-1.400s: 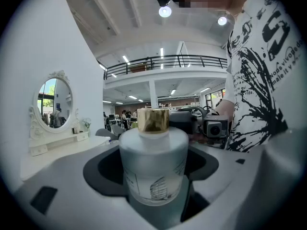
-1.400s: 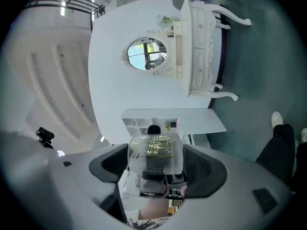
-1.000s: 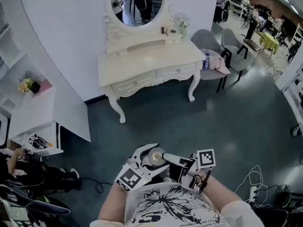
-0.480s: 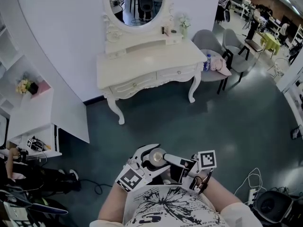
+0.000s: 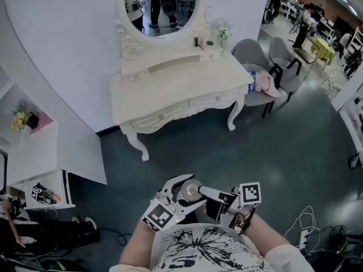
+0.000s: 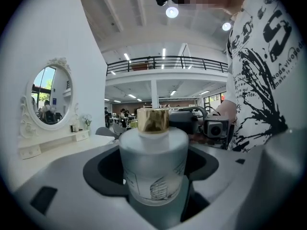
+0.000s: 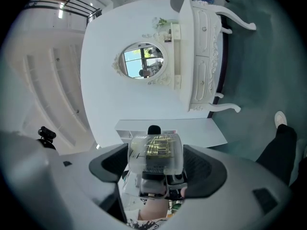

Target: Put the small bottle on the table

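The small bottle (image 5: 188, 191) is frosted glass with a gold cap, held close in front of the person's torso. In the left gripper view the small bottle (image 6: 153, 162) stands upright between the jaws, which are closed against its sides. The right gripper view shows the small bottle (image 7: 156, 152) cap-on between that gripper's pads, which also touch it. My left gripper (image 5: 181, 194) and right gripper (image 5: 196, 192) meet at the bottle, both shut on it. The white dressing table (image 5: 170, 89) stands ahead across the floor, well away from the grippers.
An oval mirror (image 5: 161, 7) and small items sit at the table's back. Two grey chairs (image 5: 258, 58) stand to its right, one with a blue bottle (image 5: 252, 79) and cloth on it. A white shelf unit (image 5: 37, 152) is at the left. Cables (image 5: 306, 222) lie on the floor at the right.
The table has come nearer and larger in the head view as the person moves toward it. Both grippers stay together on the bottle.
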